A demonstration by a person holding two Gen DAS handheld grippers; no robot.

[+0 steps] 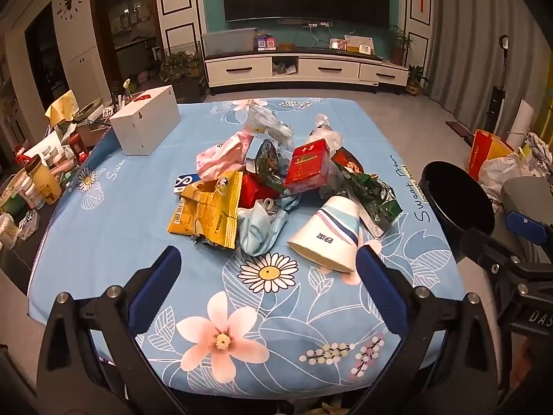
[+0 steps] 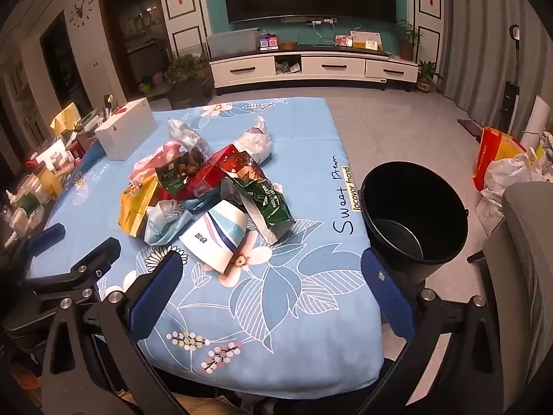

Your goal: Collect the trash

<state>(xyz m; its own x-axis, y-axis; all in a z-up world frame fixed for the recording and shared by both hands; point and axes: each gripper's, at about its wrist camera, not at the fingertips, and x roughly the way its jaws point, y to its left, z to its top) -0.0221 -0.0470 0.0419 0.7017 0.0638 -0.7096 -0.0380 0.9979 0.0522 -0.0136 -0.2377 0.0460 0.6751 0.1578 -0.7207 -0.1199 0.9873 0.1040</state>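
Tablecloth (image 1: 114,228): light blue, printed with white daisies, pink blossoms, outlined leaves, dark script lettering. Bucket (image 2: 414,214): black. Paper cup (image 1: 326,235): white, blue and teal stripes. Snack wrapper (image 1: 207,211): yellow, barcode patch. Carton (image 1: 307,166): red, gold print. Foil bag (image 1: 376,197): dark green. Face mask (image 1: 259,231): pale blue. Box (image 1: 145,124): white, red mark on top. Gripper pads (image 1: 155,290): blue on black frames.
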